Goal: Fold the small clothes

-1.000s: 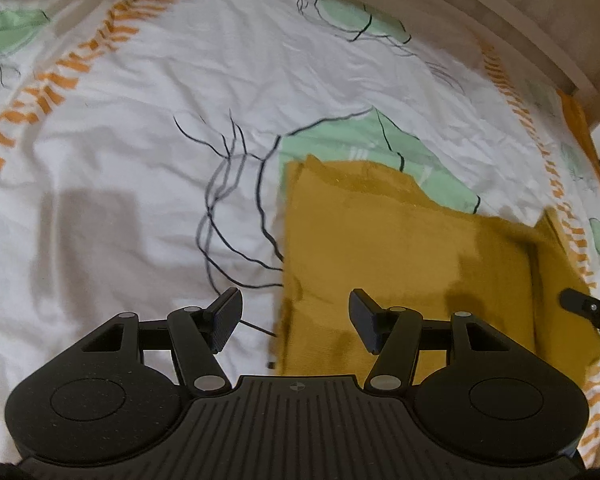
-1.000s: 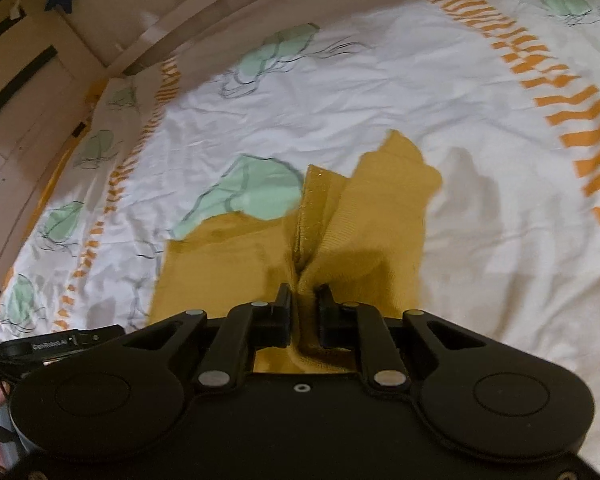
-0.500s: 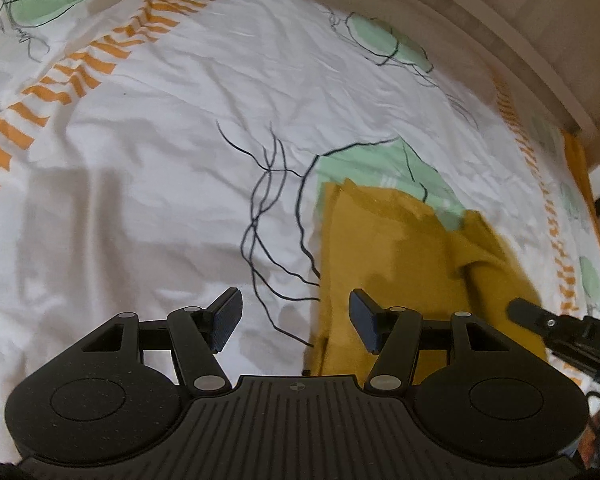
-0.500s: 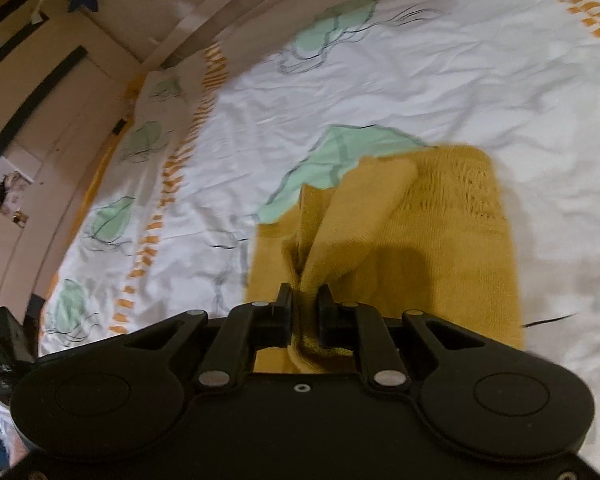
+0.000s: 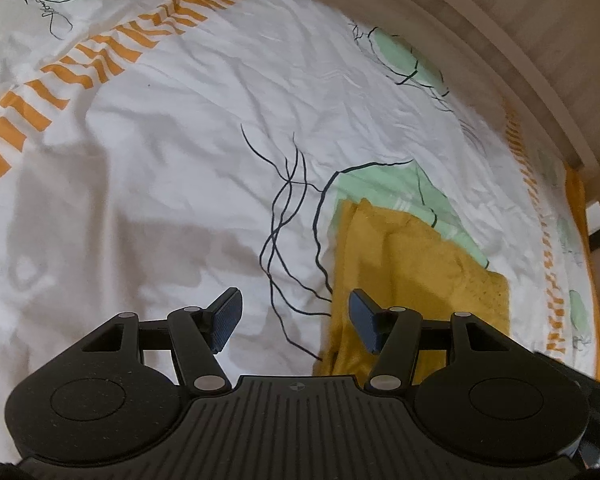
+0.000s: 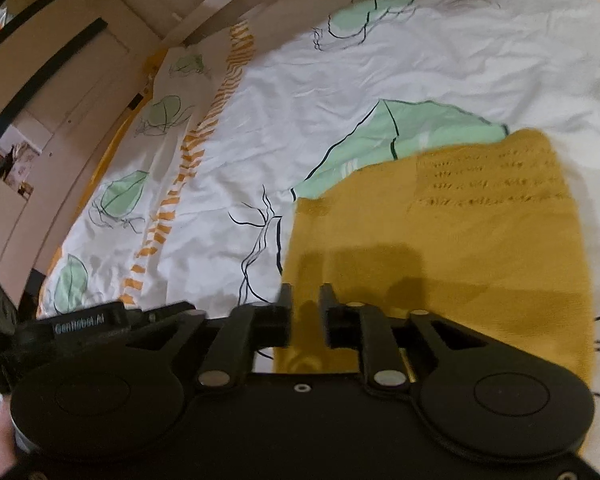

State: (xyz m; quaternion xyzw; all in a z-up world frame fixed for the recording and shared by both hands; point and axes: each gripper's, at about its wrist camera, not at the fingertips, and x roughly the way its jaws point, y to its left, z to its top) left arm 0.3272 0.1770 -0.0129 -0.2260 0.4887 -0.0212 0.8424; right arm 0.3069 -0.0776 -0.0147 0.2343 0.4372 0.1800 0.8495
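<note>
Mustard garment (image 6: 460, 248), seemingly flat on bedsheet (image 6: 300, 120)

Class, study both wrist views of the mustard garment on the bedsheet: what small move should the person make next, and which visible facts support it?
Probably lift the right gripper clear of the mustard garment. Its jaws stand slightly apart with no cloth visibly pinched between them, and the garment lies flat in a rough rectangle on the bedsheet. The left gripper is wide open beside the garment's edge, so it could then smooth or refold.
</note>
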